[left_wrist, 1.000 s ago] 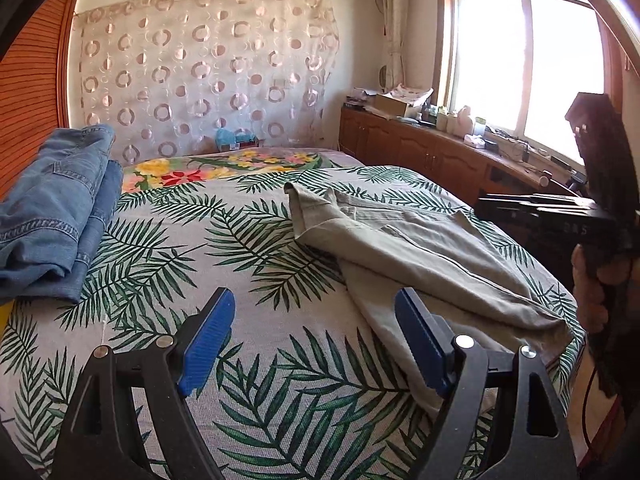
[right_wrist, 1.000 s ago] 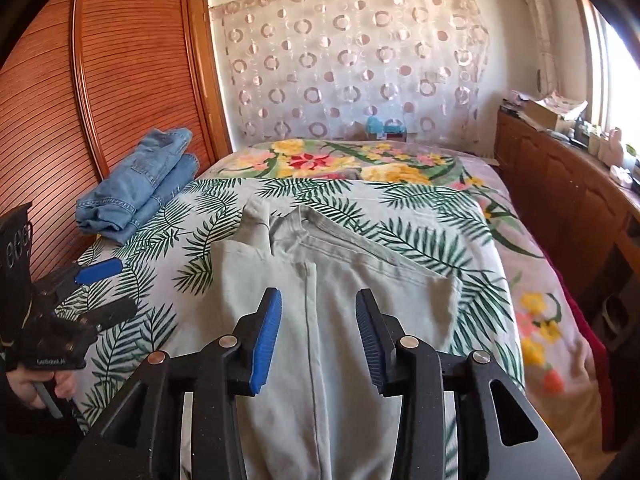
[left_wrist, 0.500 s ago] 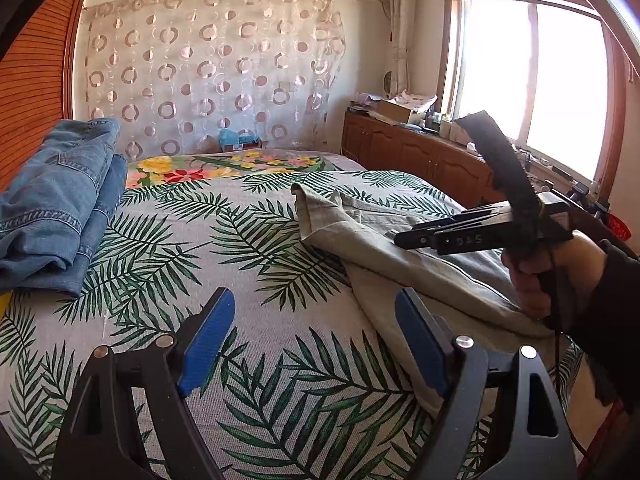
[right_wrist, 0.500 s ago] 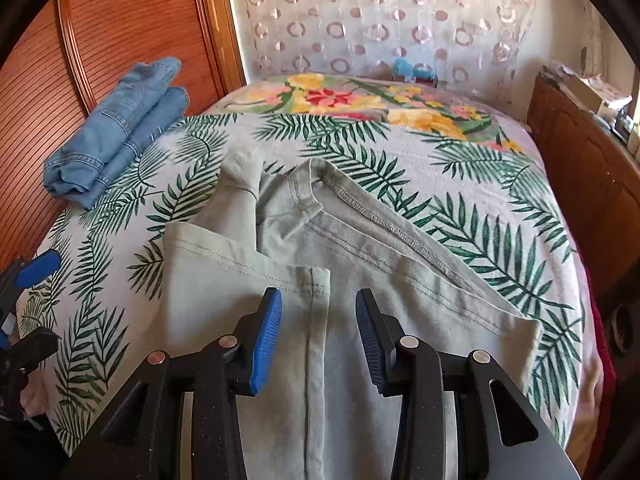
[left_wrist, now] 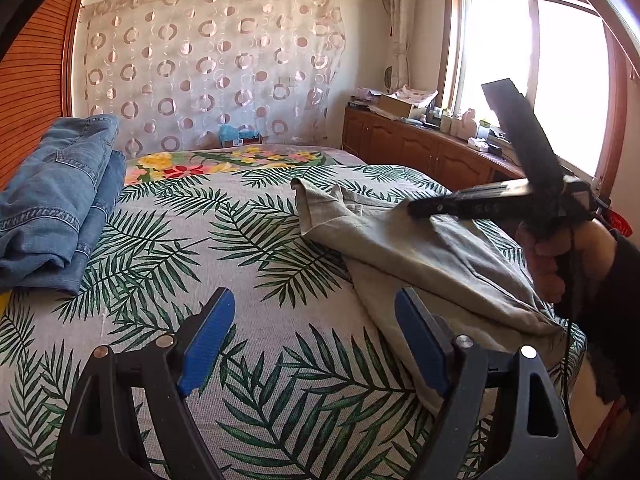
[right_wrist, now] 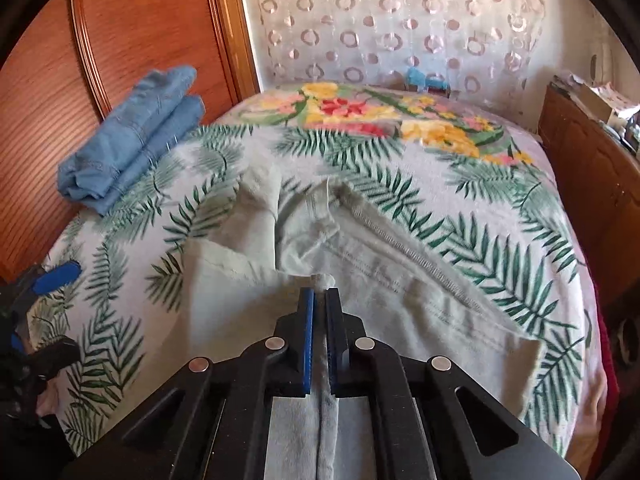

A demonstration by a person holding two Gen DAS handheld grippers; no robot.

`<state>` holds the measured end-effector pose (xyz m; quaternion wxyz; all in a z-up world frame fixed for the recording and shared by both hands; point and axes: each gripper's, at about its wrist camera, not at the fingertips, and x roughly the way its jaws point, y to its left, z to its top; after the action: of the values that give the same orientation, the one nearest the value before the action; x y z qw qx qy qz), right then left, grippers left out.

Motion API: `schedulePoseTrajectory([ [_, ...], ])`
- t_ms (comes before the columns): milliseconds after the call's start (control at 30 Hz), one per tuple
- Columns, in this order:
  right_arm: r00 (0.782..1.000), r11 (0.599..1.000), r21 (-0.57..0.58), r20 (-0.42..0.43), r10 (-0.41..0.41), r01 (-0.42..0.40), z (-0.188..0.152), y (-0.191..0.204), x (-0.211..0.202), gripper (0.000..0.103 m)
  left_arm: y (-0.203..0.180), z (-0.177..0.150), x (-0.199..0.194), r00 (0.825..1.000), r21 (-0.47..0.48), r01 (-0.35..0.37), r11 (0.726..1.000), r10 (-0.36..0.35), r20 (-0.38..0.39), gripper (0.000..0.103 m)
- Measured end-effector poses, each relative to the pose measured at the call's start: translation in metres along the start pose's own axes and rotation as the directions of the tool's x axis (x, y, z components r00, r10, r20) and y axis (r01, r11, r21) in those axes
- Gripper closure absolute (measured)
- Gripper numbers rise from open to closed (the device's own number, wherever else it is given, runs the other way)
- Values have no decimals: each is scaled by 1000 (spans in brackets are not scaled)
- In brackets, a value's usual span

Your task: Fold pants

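Item one, far left: a wooden wardrobe (right_wrist: 132, 40) with slatted doors, standing against the bed's edge. Beside it we list folded blue jeans (left_wrist: 56, 208), stacked on the left side of the bed (left_wrist: 248, 320), well apart from the task garment. The bed carries a palm-leaf cover, with a flowered panel at its head. Behind the head hangs a sheer curtain (left_wrist: 208, 68) with ring patterns; a small blue object sits at its foot, too small for us to identify.

Our left claw (left_wrist: 316, 344) hangs over bare bedcover near the foot, jaws spread wide, nothing between them.

Task item: pale grey-green pants (right_wrist: 360, 248), lying on the right half of the bed, legs running toward the foot. The waistband end points toward the head, one corner rucked up and folded over. Seams and stitching show along the upper leg; the cloth is creased and not flat.

Our right claw (right_wrist: 319, 300) has just been closing and is now clenched on a raised ridge of the pants cloth, pinched between the blue pads.

Far right: a low wooden cabinet (left_wrist: 420, 148) under a bright window (left_wrist: 532, 80), its top cluttered with boxes and bottles.
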<state>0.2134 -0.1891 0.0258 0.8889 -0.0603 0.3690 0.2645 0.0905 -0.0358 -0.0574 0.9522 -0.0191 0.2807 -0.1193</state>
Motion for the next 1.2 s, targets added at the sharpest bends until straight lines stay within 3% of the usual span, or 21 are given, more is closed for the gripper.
schedulePoseTrajectory([
  [133,997,999,8,70,-32,32,1,-7,-26,98,0,0,0,1000,1,-3,1000,3,-1,20],
  [367,988,993,34,101,-119,116,-7,-28,-53,98,0,0,3,1000,7,-12,1000,12,-14,20],
  [700,969,969,91,68,-238,232,-24,-54,-55,98,-2,-1,4,1000,17,-17,1000,18,-23,20],
  [1200,956,950,113,-4,-293,291,-29,-68,-36,96,-3,0,4,1000,16,-18,1000,18,-23,20],
])
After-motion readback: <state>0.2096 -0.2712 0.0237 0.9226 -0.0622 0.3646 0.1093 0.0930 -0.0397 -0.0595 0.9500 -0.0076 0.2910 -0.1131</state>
